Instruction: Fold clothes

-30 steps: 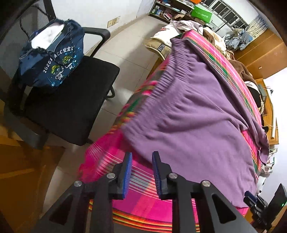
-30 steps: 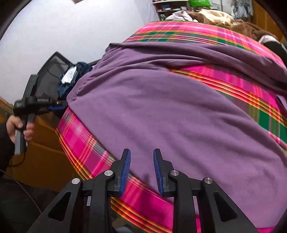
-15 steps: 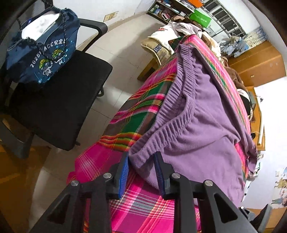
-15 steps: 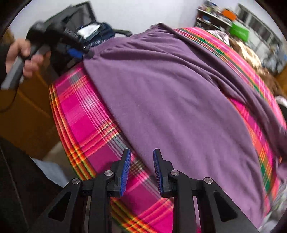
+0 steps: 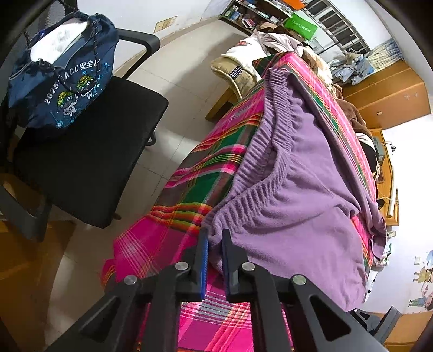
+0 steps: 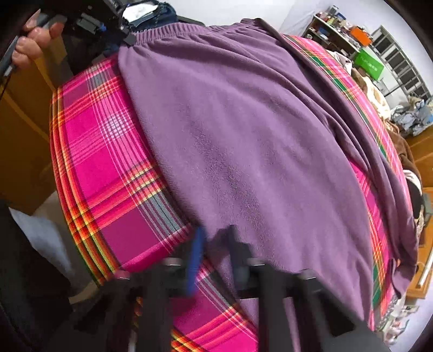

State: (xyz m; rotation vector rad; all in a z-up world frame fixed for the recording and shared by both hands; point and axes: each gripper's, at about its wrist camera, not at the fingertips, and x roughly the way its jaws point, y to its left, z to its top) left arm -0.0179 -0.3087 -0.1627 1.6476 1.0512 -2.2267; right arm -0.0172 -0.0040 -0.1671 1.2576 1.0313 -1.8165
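The purple trousers (image 5: 295, 189) lie spread on the plaid-covered bed (image 5: 205, 173), long axis running toward 1 o'clock from the left tool (image 5: 215, 243), which pinches the waistband corner, while the blurred right tool (image 6: 213, 243) straddles the near hem, grip unclear.

a lived-in home bedroom: plaid-covered bed (image 5: 211, 173), office chair (image 5: 89, 162) at nine o'clock, cluttered shelves (image 5: 259, 16) at twelve, wooden wardrobe (image 5: 389, 97) at two.
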